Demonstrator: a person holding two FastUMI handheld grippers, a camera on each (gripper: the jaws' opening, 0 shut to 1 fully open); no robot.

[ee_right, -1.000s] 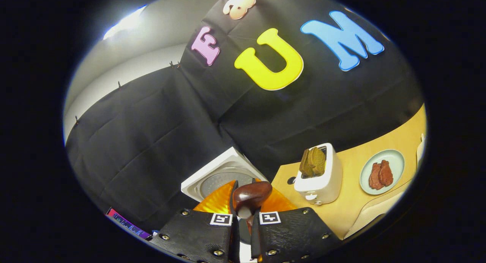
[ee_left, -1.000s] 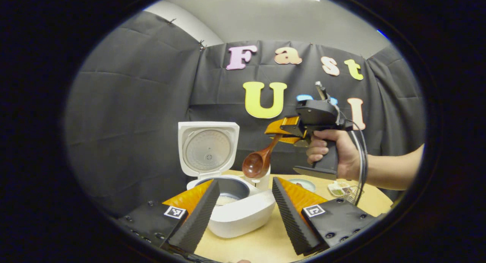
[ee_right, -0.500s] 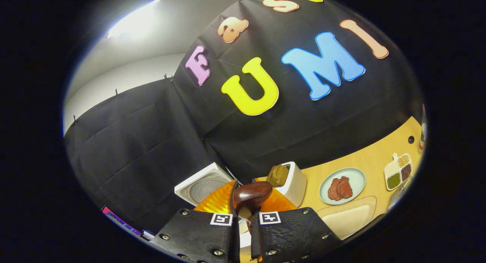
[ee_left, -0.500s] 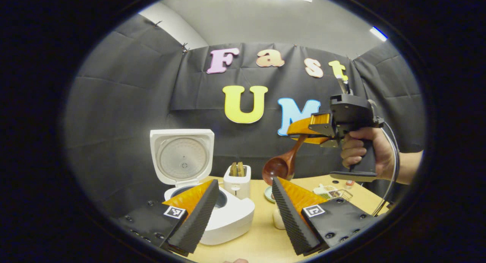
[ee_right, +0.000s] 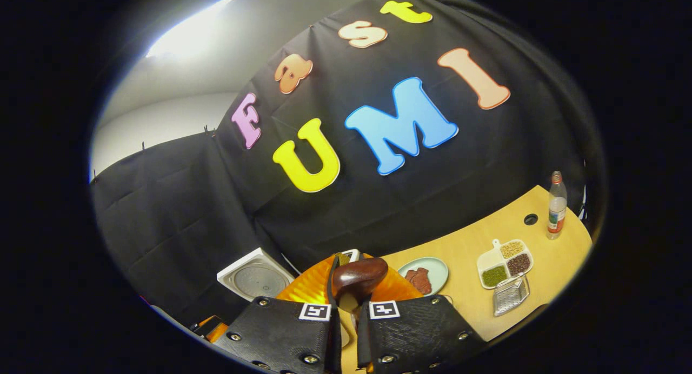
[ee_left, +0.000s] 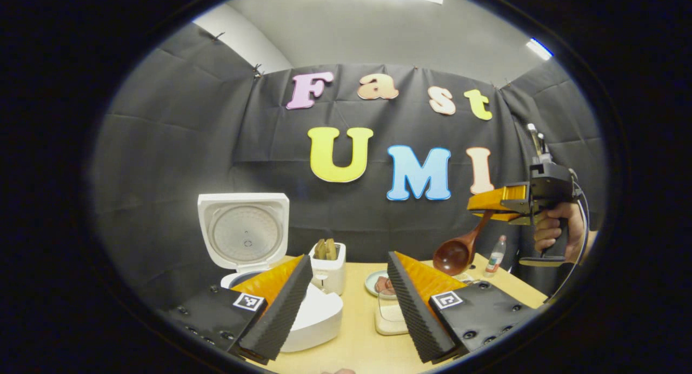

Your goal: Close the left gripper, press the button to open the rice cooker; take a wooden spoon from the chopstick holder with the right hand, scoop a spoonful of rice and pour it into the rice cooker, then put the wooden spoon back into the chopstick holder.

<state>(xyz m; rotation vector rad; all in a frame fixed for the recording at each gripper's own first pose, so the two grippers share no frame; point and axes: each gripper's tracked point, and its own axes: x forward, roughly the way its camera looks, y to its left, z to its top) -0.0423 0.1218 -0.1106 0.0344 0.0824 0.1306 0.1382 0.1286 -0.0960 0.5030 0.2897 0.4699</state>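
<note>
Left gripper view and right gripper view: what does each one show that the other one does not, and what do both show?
Left gripper view alone: a hand gripping the right gripper's handle, and a clear glass jar of white rice.

Right gripper view alone: a white divided dish of grains and a small metal grater.

Both: the dark brown wooden spoon clamped in the right gripper, the white rice cooker's raised lid, the plate of meat.
</note>
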